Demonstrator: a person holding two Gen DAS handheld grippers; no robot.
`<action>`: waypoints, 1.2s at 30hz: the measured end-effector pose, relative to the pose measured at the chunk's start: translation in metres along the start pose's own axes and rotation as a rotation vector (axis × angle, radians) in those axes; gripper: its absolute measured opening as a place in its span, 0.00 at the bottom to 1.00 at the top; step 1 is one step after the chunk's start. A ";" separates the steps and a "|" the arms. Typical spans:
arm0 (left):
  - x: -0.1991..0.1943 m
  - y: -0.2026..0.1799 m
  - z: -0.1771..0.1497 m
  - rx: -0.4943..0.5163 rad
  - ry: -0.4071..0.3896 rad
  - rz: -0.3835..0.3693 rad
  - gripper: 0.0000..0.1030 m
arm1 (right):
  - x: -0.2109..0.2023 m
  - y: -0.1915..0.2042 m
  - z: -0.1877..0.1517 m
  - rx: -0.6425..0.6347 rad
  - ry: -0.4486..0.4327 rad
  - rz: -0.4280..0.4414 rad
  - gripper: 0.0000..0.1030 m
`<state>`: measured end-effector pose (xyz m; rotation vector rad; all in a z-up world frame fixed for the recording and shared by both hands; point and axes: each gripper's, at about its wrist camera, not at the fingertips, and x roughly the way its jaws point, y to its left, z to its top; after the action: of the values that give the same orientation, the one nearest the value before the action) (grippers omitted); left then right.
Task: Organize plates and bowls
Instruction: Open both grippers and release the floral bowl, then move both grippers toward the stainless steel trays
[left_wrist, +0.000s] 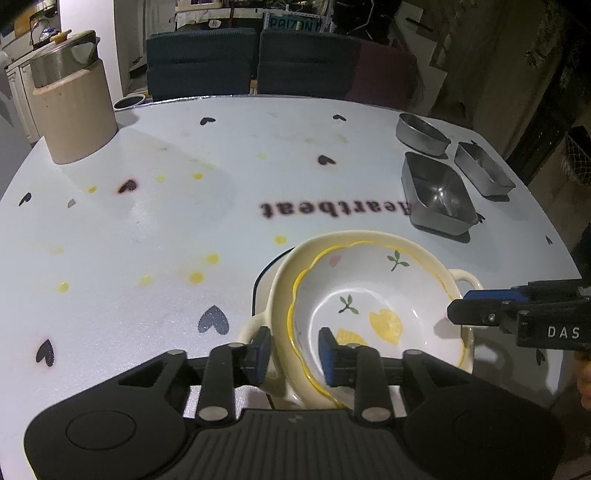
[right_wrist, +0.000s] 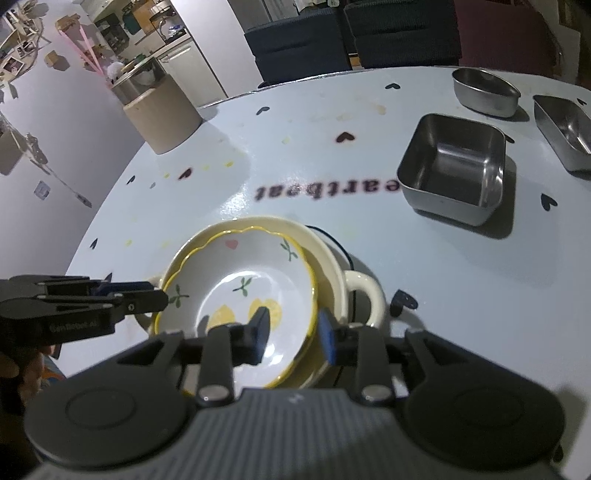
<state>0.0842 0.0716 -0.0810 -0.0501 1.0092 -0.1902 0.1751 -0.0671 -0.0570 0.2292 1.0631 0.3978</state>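
On the far left of the table (left_wrist: 147, 229) stands a beige canister (left_wrist: 75, 114) with a metal pot in its top, well apart from the work. Nearer the front sits the stack: a white bowl (left_wrist: 369, 295) with a scalloped yellow rim and lemon print, nested tilted inside a cream two-handled bowl (left_wrist: 284, 280), with a dark-rimmed plate (left_wrist: 260, 284) showing beneath.

The left tool (left_wrist: 295, 354) straddles the near rims, one blue pad outside by the cream handle, the other inside the lemon bowl. The jaws stand at a middling gap and I judge they are not yet pressing on anything. The right tool (right_wrist: 293, 334) does the same on its side, one finger inside the lemon bowl and one outside its rim, also with a gap and no clamp visible.

To do the step well, each tool should take only the scalloped rim, not both rims together, otherwise the cream bowl will probably come up too. Close evenly on both sides, lift level, and let the tilted bowl settle flat before letting go.

To the right, three steel tins lie apart from the stack: a square tin (right_wrist: 454, 166), a round tin (right_wrist: 484, 92) and an oblong tin (right_wrist: 565, 136).
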 end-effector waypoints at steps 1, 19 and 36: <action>-0.001 0.000 0.001 -0.001 -0.004 -0.002 0.35 | -0.001 0.000 0.000 -0.006 -0.004 0.001 0.38; -0.013 -0.021 0.031 -0.053 -0.178 0.066 0.99 | -0.049 -0.026 0.016 -0.048 -0.212 -0.093 0.96; 0.031 -0.098 0.070 -0.162 -0.204 -0.114 1.00 | -0.058 -0.099 0.071 -0.148 -0.433 -0.182 1.00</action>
<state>0.1461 -0.0330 -0.0566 -0.2700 0.8164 -0.2029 0.2338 -0.1806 -0.0134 0.0787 0.6194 0.2462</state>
